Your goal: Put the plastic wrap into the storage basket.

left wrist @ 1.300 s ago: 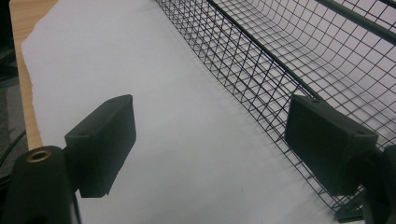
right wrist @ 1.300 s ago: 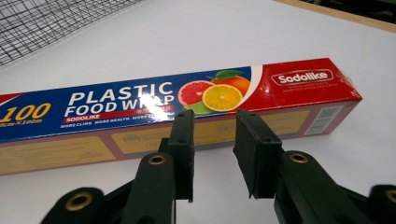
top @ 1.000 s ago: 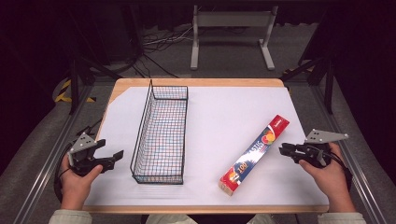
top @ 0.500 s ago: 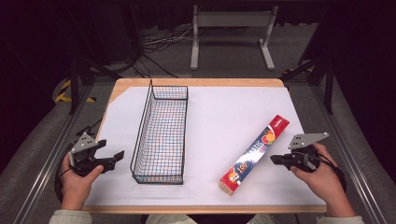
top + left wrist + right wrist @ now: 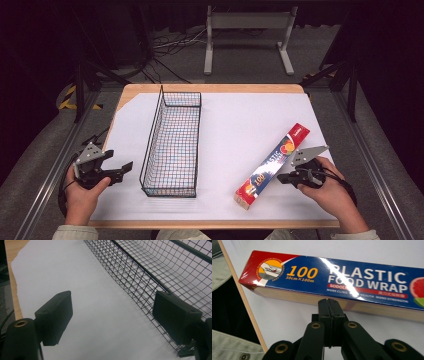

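box of plastic wrap [image 5: 273, 165] lying slantwise on the table's right, long side square across the right gripper [image 5: 328, 305]; jaws pressed together, empty, tips just short of it; left gripper [image 5: 121, 168] open, empty, well apart by the wire basket [image 5: 171, 142]

Plastic wrap box [image 5: 272, 166]: long, slim, red-blue w/ white lettering, lying flat & diagonal on white counter sheet, well right of wire basket [image 5: 172, 142], near end by counter's front edge.
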Motion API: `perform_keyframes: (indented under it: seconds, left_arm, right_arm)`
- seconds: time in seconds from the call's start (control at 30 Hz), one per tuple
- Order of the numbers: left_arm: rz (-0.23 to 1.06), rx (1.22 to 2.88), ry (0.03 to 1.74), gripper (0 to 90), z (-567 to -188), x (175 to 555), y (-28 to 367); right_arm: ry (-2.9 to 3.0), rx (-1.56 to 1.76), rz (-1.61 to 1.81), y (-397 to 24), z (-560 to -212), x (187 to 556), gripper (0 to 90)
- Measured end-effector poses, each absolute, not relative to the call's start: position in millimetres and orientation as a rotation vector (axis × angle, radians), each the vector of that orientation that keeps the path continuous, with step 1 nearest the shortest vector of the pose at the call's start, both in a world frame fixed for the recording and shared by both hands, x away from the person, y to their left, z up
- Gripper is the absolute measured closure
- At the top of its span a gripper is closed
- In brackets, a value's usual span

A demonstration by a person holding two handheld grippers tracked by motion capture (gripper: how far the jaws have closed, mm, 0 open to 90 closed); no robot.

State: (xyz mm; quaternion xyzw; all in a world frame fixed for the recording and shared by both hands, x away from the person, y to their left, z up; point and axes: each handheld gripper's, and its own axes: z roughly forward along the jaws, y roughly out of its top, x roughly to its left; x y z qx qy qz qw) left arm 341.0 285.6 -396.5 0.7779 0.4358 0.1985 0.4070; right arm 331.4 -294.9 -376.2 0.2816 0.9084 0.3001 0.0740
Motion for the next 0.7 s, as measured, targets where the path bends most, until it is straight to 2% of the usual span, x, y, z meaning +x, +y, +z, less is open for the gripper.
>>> perform_keyframes:
  seconds: [0.7]
  left_arm:
    - [0.510,1.951,1.109,17.4,-396,340,287]
  right_arm:
    - [2.910,0.772,0.732,-260,-405,335,90.0]
